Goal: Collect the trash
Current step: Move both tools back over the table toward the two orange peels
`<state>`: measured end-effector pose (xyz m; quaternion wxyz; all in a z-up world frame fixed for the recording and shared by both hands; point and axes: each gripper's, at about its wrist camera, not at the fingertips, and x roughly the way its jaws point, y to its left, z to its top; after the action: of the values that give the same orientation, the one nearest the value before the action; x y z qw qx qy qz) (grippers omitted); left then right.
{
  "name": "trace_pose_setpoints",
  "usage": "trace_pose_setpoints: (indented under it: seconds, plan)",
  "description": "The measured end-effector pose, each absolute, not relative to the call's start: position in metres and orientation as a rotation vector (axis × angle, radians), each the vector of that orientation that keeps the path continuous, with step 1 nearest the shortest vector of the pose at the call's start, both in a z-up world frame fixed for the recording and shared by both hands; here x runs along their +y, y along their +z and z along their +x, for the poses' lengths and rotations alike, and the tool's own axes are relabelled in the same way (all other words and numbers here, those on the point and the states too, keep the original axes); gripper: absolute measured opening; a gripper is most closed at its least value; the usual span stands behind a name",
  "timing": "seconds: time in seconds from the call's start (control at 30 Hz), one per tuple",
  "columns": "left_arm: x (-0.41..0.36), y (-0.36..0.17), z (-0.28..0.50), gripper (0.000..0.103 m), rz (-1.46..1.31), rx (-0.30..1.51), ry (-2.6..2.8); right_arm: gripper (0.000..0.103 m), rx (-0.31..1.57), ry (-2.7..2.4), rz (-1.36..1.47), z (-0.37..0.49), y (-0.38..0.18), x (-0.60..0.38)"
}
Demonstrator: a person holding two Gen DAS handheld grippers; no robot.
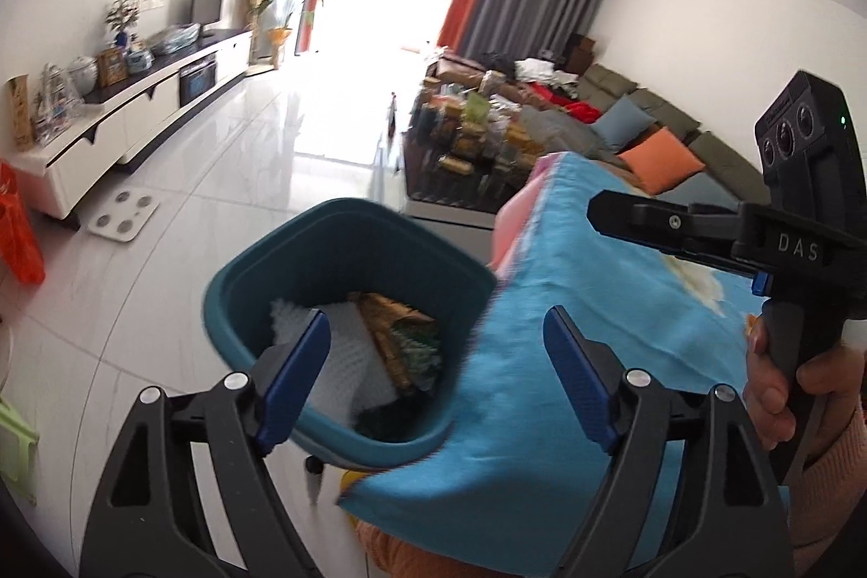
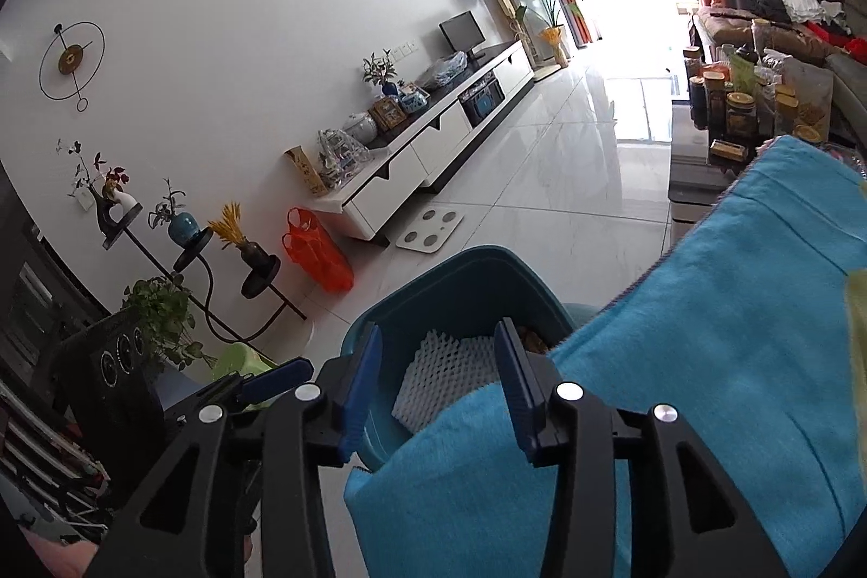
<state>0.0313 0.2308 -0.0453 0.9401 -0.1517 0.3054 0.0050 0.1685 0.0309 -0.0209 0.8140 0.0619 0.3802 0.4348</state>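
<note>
Below both grippers, teal bin (image 1: 347,264) with trash (image 1: 401,339) inside; left gripper (image 1: 439,377) spread wide, empty; right gripper (image 2: 439,388) part-open, empty, equally near.

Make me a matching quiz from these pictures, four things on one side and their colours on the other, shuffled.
Things:
1. trash bin
2. plastic bag on the floor
3. bathroom scale
4. cloth over the table

Colours:
A. white
B. bright blue
C. dark teal
D. orange-red

Pairs: 1-C, 2-D, 3-A, 4-B
</note>
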Motion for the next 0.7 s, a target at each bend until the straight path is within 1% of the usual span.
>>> trace_pose_setpoints:
  seconds: [0.3,0.43,0.7]
  plan:
    - [0.137,-0.036,0.042,0.079,-0.203,0.643,-0.250,0.042,0.753,0.740,0.173,0.140,-0.017,-0.079]
    - [0.095,-0.036,0.050,0.078,-0.146,0.660,-0.356,0.042,0.745,0.601,0.181,0.125,-0.024,-0.131]
    - [0.022,-0.043,0.071,0.074,-0.058,0.717,-0.494,0.042,0.773,0.399,0.265,0.122,-0.046,-0.201]
